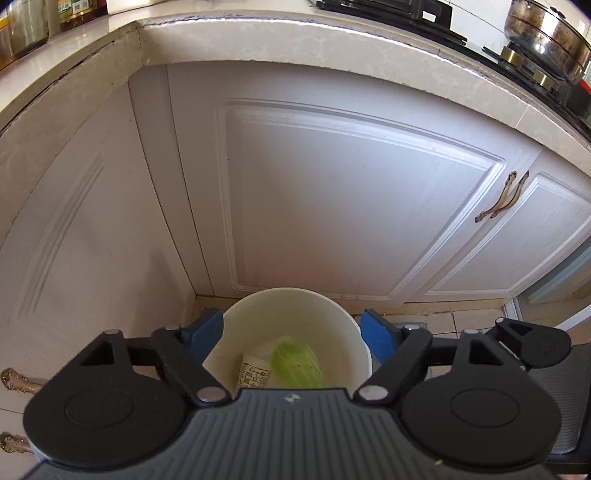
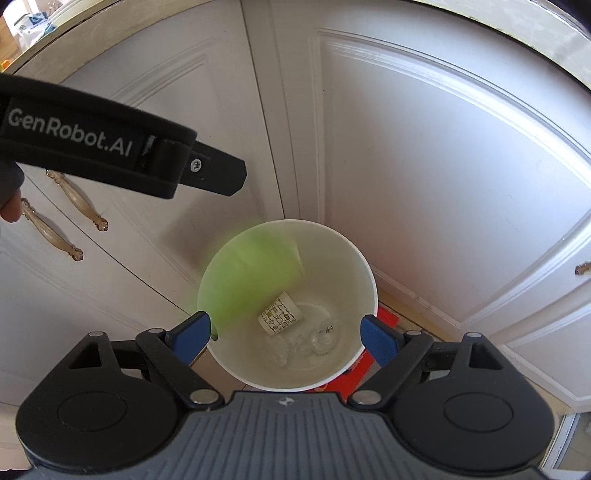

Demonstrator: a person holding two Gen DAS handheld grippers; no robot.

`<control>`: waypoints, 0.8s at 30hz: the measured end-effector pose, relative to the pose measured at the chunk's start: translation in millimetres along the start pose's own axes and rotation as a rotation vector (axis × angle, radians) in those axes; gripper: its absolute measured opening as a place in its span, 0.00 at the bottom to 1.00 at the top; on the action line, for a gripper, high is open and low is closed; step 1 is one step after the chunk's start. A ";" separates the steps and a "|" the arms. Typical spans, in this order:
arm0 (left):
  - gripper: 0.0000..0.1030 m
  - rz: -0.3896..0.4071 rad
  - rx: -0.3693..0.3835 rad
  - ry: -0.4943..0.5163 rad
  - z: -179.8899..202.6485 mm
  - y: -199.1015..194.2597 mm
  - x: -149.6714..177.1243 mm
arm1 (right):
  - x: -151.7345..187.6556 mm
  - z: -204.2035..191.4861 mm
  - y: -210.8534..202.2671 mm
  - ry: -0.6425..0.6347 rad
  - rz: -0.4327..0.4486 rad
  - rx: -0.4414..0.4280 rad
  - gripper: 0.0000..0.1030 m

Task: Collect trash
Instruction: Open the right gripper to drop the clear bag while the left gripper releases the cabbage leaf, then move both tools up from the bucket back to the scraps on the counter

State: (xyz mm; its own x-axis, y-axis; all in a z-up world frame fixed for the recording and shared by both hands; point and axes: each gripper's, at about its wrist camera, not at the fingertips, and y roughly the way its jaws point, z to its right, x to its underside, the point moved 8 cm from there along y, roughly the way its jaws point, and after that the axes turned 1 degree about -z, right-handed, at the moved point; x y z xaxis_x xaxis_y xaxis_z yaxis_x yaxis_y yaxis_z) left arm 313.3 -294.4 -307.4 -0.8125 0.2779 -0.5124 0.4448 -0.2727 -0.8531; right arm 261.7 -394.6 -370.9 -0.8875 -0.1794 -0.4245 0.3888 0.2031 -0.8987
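Observation:
A white round bin (image 1: 295, 306) stands on the floor in the cabinet corner. In the left wrist view a green wrapper (image 1: 297, 363) and a patterned paper cup (image 1: 253, 373) lie inside it. In the right wrist view the green wrapper (image 2: 247, 273) is a motion-blurred smear over the bin's (image 2: 354, 280) left side, above the paper cup (image 2: 279, 314) and clear crumpled plastic (image 2: 314, 341). My left gripper (image 1: 293, 334) is open above the bin. My right gripper (image 2: 286, 334) is open above the bin, empty.
White cabinet doors (image 1: 332, 192) with brass handles (image 1: 502, 201) surround the corner. A countertop (image 1: 258, 40) runs above, with a pan (image 1: 546, 33) on a stove at the right. A red object (image 2: 351, 380) lies on the floor under the bin. The left gripper's body (image 2: 110, 147) crosses the right wrist view.

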 end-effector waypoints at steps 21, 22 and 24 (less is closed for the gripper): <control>0.85 0.056 -0.017 0.079 -4.0 -70.0 -16.2 | -34.6 -18.9 -55.8 -0.070 0.090 0.076 0.98; 0.85 0.055 -0.019 0.083 -4.7 -76.1 -15.8 | -36.9 -20.6 -60.5 -0.077 0.096 0.080 0.99; 0.85 0.062 -0.025 0.089 -7.0 -88.8 -14.8 | -41.8 -24.2 -70.9 -0.090 0.109 0.085 0.99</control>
State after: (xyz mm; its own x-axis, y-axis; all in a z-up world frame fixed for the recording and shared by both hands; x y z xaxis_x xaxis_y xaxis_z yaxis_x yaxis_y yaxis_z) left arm 288.5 -267.8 -224.8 -0.7470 0.3423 -0.5699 0.5033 -0.2688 -0.8212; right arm 265.2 -378.2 -286.8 -0.8148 -0.2471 -0.5244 0.5041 0.1448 -0.8514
